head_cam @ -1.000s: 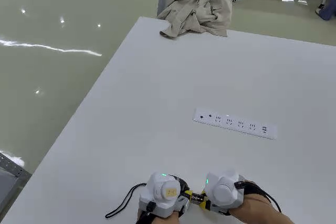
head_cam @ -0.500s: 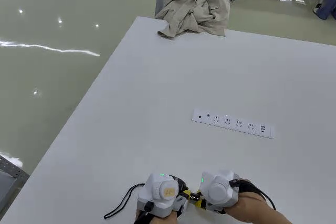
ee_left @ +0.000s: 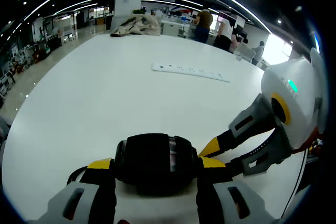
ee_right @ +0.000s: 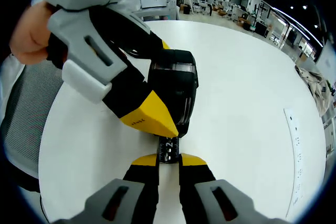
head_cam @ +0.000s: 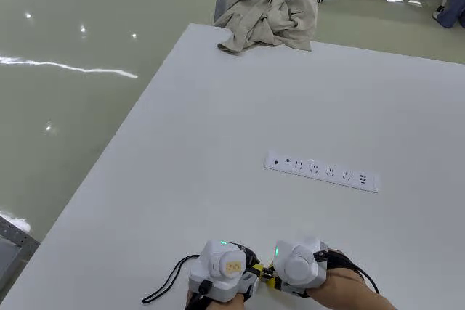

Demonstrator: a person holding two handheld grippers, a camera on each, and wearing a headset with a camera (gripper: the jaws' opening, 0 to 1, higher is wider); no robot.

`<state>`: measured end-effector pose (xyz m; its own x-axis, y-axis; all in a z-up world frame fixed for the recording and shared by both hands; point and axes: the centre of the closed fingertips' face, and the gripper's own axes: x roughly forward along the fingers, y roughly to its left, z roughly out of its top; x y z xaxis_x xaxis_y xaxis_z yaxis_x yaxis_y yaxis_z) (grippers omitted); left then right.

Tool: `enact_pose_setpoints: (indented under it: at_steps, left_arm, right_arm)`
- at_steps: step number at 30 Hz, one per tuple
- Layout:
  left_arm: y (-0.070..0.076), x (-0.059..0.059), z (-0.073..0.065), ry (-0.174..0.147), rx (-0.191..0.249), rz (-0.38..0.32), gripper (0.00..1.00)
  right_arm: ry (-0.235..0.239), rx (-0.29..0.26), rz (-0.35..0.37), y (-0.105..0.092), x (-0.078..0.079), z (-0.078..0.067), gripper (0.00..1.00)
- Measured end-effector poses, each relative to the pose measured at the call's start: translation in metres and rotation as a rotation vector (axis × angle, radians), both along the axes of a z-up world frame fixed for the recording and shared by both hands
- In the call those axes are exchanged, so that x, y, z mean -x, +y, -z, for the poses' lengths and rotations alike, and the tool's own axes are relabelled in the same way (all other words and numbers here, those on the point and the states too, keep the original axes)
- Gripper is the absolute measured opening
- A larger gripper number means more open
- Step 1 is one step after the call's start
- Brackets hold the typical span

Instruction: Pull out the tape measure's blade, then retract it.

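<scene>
Right gripper view: rounded tape measure (ee_right: 176, 80)

Glossy black case on tape measure (ee_right: 176, 85); blade (ee_right: 169, 152) yellow w/ black digits. Same scheme on left claw (ee_left: 156, 163) & right claw (ee_right: 169, 160) — white shells, grey arms, black jaws w/ yellow tips, small green light each. Bench (head_cam: 218, 143) plain white; power strip (head_cam: 322, 170) white w/ dark sockets; jacket (head_cam: 272, 9) beige; floor (head_cam: 73, 107) pale grey-green, shiny.
</scene>
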<state>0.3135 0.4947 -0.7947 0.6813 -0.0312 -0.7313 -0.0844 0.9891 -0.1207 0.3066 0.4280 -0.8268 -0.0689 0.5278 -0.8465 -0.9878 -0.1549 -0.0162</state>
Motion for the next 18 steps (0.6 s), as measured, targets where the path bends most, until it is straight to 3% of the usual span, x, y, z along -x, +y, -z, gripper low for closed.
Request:
enact_pose_setpoints:
  at_steps: [5,12,18]
  left_arm:
    - [0.0001,0.0001,0.0002,-0.005,-0.006,0.006,0.58]
    - [0.0001,0.0003,-0.0003,-0.008,-0.010,0.010,0.58]
    - [0.0001,0.0006,-0.0004,-0.005,-0.013,0.014,0.58]
  right_arm:
    - [0.016,-0.018,0.027,0.0006,-0.0002,-0.0009,0.13]
    - [-0.020,-0.042,0.016,0.0032,0.0022,-0.0024,0.13]
    - [-0.014,-0.055,0.027,0.0061,0.0013,-0.0016,0.13]
